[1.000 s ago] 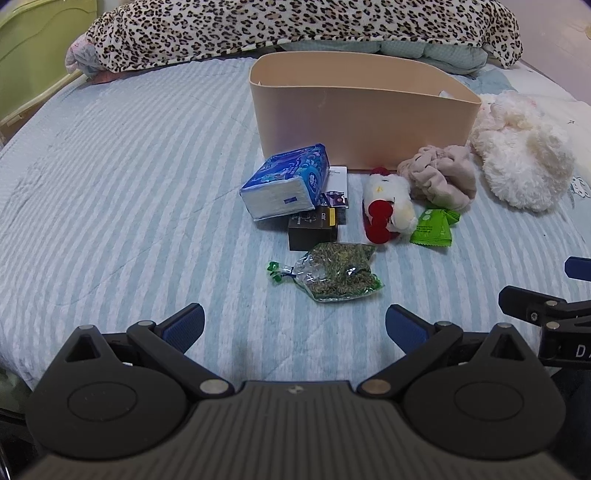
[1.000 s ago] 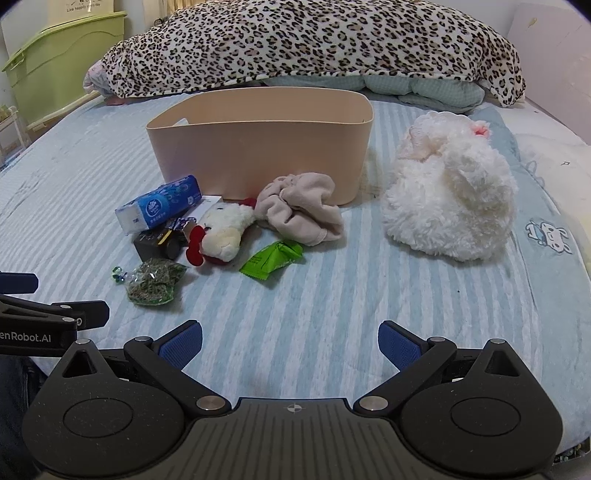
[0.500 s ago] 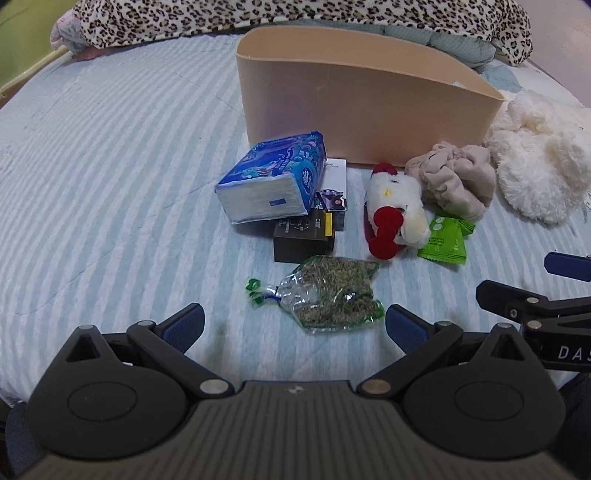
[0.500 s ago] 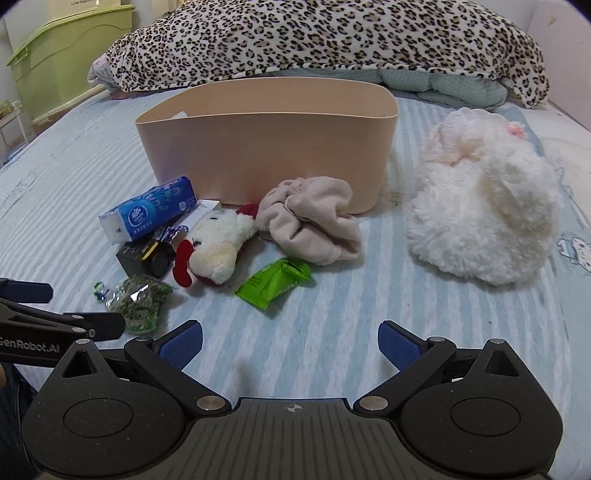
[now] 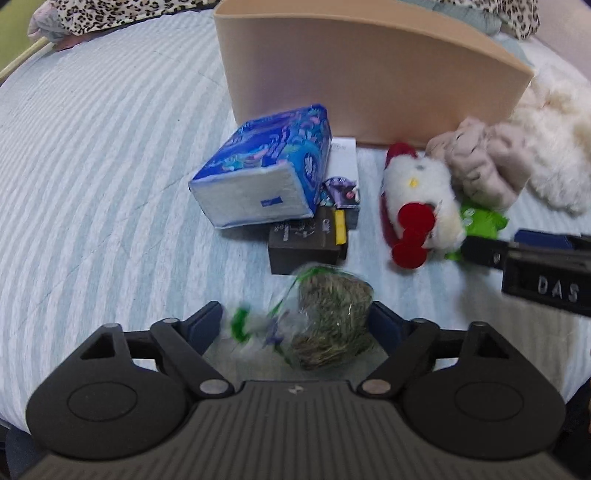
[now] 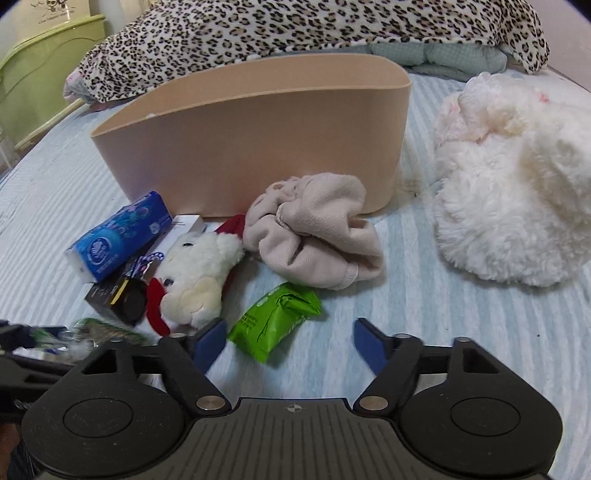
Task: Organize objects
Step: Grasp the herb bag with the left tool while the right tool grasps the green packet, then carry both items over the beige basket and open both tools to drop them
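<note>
A clear bag of dried herbs [image 5: 328,321] with a green tie lies on the striped bed, between the fingers of my left gripper [image 5: 295,321], which is open around it. A blue tissue pack [image 5: 266,177], a black box [image 5: 306,243], a white and red plush toy [image 5: 421,199], a beige cloth [image 5: 484,162] and a green packet [image 6: 277,321] lie in front of the tan bin [image 6: 258,133]. My right gripper [image 6: 290,343] is open, with the green packet just ahead of its left finger [image 6: 210,339].
A large white fluffy plush [image 6: 517,192] sits right of the bin. A leopard-print blanket [image 6: 295,26] lies along the back. A green crate [image 6: 37,81] stands at the far left. The right gripper's side [image 5: 535,266] shows in the left wrist view.
Both grippers moved forward and lower. My left gripper now has the herb bag between its fingers, which have narrowed. My right gripper came up to the green packet.
</note>
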Demonstrator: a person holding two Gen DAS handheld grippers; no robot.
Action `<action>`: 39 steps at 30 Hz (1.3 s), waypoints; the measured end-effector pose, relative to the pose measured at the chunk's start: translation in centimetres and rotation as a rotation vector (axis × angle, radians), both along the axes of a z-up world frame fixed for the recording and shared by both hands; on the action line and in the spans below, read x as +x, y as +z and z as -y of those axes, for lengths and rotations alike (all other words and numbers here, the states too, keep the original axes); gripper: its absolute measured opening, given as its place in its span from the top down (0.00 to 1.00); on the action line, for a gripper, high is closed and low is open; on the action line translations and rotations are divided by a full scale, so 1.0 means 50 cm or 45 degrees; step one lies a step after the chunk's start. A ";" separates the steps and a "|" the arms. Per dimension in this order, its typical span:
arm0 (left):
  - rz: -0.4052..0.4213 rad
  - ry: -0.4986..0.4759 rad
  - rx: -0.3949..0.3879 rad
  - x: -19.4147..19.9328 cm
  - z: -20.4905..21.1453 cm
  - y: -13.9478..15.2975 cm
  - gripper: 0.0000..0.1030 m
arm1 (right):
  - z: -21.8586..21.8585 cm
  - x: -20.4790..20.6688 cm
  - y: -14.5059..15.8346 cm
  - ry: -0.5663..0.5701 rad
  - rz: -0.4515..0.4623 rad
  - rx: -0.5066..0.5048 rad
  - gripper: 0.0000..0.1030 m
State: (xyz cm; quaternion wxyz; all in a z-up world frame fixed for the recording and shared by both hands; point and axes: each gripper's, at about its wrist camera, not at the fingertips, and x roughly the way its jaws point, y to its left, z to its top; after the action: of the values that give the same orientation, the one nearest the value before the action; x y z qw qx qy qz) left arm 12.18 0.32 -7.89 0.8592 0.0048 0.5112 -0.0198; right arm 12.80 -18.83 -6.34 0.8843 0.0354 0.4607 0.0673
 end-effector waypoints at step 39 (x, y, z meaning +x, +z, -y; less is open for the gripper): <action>0.467 -0.047 0.031 0.165 -0.012 0.284 0.51 | 0.040 0.085 0.224 -0.001 0.495 0.023 0.90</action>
State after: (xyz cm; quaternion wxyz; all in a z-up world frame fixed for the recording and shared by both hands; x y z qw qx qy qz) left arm 20.45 0.94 6.30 0.9374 0.0281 0.3459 -0.0280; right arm 17.06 -20.84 4.87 0.9564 0.0300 0.2804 0.0765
